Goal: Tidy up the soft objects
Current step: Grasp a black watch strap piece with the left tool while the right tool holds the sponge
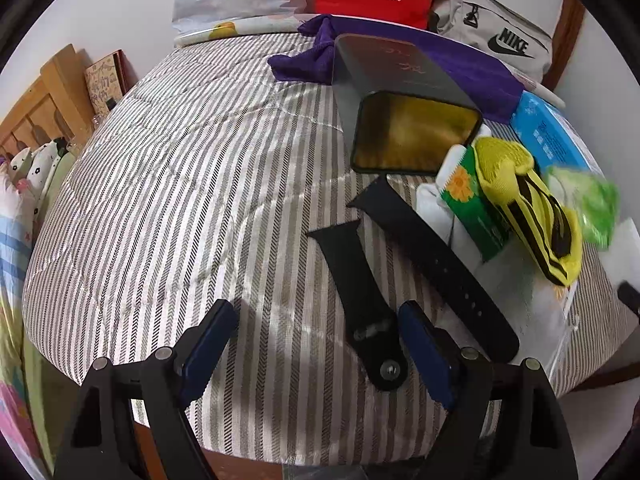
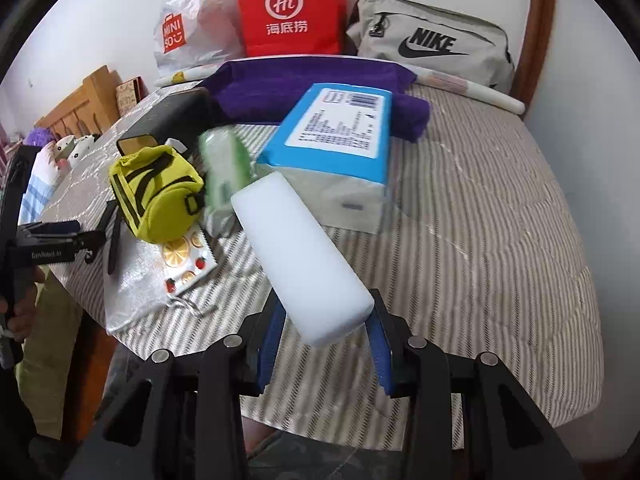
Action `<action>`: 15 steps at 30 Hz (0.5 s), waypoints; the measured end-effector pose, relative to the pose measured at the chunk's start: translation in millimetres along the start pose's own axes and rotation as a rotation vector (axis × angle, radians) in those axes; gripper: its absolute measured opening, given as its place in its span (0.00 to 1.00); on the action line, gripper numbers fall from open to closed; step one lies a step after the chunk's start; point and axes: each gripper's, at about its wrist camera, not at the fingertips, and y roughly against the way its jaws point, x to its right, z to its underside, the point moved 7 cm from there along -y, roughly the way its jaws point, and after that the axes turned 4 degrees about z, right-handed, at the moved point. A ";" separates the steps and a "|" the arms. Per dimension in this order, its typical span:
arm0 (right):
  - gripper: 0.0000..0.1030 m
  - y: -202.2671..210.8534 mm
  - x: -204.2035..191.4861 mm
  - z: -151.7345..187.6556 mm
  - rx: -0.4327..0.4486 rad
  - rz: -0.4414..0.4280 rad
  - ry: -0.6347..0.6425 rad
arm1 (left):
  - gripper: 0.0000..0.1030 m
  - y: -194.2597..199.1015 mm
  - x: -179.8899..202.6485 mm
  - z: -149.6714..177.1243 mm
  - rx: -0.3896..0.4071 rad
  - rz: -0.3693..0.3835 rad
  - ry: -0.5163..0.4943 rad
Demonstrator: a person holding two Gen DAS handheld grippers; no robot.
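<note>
My right gripper is shut on a white foam block and holds it above the striped tablecloth. A yellow pouch lies at the left, with a blurred green packet beside it. A blue tissue pack and a purple towel lie behind. My left gripper is open above the cloth, beside two black watch strap halves. The yellow pouch and an open black tin also show in the left wrist view.
A Miniso bag, a red paper bag and a grey Nike bag stand at the back. A fruit-print packet lies on a white cloth by the pouch. A green box lies near the tin.
</note>
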 end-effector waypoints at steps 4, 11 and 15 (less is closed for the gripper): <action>0.39 -5.6 2.6 1.4 -0.010 -0.003 -0.016 | 0.80 -4.4 0.5 -8.1 0.055 -0.035 0.004; 0.39 -19.7 2.8 3.5 -0.030 -0.001 -0.026 | 0.28 4.8 6.9 -4.9 0.094 -0.010 -0.063; 0.40 -22.6 6.3 4.6 -0.035 0.009 -0.034 | 0.28 8.7 4.0 0.1 0.070 -0.006 -0.054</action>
